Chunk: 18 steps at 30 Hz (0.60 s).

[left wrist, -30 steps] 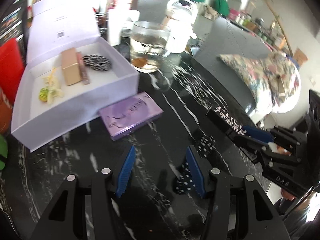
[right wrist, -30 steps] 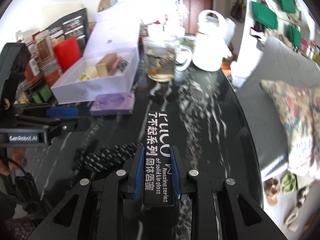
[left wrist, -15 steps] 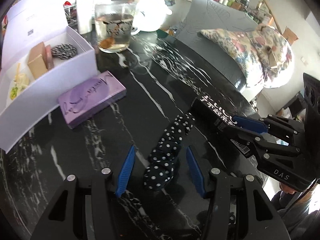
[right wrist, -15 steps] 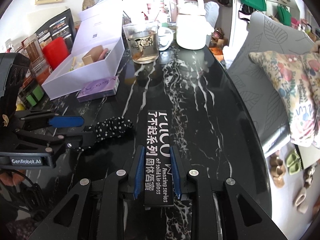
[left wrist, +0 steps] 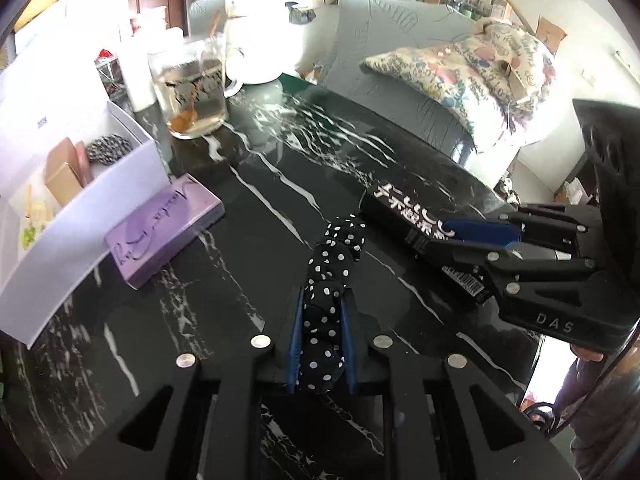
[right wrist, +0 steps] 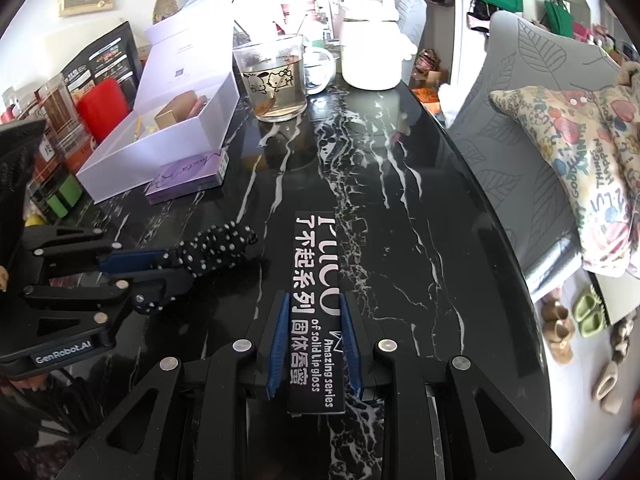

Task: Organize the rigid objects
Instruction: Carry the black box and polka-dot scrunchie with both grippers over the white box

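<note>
My left gripper [left wrist: 325, 296] is closing its jaws tight on a black polka-dot scrunchie [left wrist: 332, 264], whose far end trails on the black marble table [left wrist: 256, 152]. In the right wrist view the left gripper [right wrist: 168, 280] and scrunchie [right wrist: 216, 248] appear at the left. My right gripper [right wrist: 314, 304] is shut on a long black lip-gloss box [right wrist: 316, 256] with white lettering, lying flat just right of the scrunchie. The left wrist view shows this right gripper [left wrist: 444, 240] and box [left wrist: 400, 208] too. A purple flat box [left wrist: 164, 228] lies beside an open white box [left wrist: 100, 208].
The white box [right wrist: 160, 148] holds a tan carton [left wrist: 64, 172], a patterned scrunchie [left wrist: 108, 146] and small items. Behind stand a glass mug [right wrist: 276, 80] and a white kettle [right wrist: 372, 40]. A grey chair with a floral cushion [right wrist: 580, 152] borders the table's right edge.
My left gripper moved forward over the polka-dot scrunchie and its open jaws closed on it. The right gripper kept its hold on the black box and barely shifted.
</note>
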Tool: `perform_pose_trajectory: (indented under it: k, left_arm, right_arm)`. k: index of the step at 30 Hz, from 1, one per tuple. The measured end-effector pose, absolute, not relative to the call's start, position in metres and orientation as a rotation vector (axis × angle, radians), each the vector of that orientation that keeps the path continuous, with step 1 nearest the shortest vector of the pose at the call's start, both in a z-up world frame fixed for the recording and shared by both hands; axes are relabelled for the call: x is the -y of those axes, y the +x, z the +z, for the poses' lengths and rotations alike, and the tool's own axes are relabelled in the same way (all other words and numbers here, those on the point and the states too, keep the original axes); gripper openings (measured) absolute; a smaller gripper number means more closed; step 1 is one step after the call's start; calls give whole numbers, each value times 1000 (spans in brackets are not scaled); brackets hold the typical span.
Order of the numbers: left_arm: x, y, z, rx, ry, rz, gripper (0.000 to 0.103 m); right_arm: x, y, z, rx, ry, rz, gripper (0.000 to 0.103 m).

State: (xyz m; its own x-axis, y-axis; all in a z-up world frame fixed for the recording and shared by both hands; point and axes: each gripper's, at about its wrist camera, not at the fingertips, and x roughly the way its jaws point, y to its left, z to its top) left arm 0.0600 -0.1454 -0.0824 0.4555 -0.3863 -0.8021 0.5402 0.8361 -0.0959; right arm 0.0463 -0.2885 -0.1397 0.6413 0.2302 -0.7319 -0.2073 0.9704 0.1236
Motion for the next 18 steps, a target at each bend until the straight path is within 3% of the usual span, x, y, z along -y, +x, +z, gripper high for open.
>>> perform_pose_trajectory:
  k: [18]
  left_arm:
    - [67,43,-59,-890,44,-402,17]
  right_arm:
    - [218,44,-118,-776,-35,423,25]
